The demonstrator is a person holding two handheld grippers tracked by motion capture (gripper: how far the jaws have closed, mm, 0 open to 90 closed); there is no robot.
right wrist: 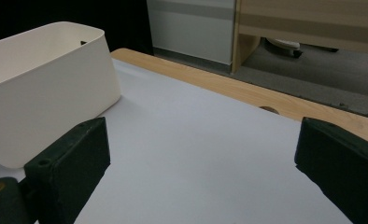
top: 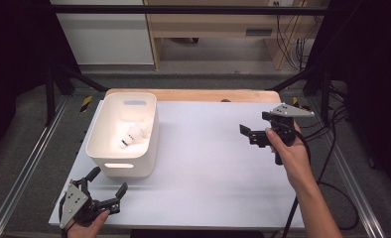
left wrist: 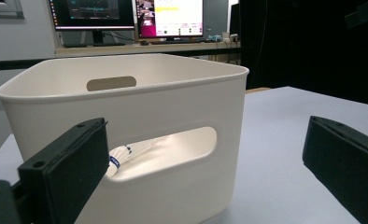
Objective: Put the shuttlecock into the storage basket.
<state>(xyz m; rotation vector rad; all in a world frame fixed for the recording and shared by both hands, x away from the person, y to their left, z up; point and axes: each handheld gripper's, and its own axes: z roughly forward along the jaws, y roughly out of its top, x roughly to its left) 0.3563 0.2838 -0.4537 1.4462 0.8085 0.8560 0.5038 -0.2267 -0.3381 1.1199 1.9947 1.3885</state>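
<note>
1. We see the white bin [top: 104,148] on the left part of the table [top: 208,163], its long axis running away from us, with a handle slot cut into its near end wall.
2. We find two shuttlecocks [top: 134,135] lying on the bin floor; through the near slot, the left gripper view shows one shuttlecock [left wrist: 126,156] on its side.
3. We hold the left gripper [top: 106,188] just short of the near end wall, jaws spread wide and holding nothing; the bin lies straight ahead of it.
4. We hold the right gripper [top: 247,135] above the table's right part, well apart from the bin, jaws likewise wide apart and empty, facing left toward the bin.
5. We judge the left gripper the nearer tool: any reach for the shuttlecocks must clear the rim and descend from above.
</note>
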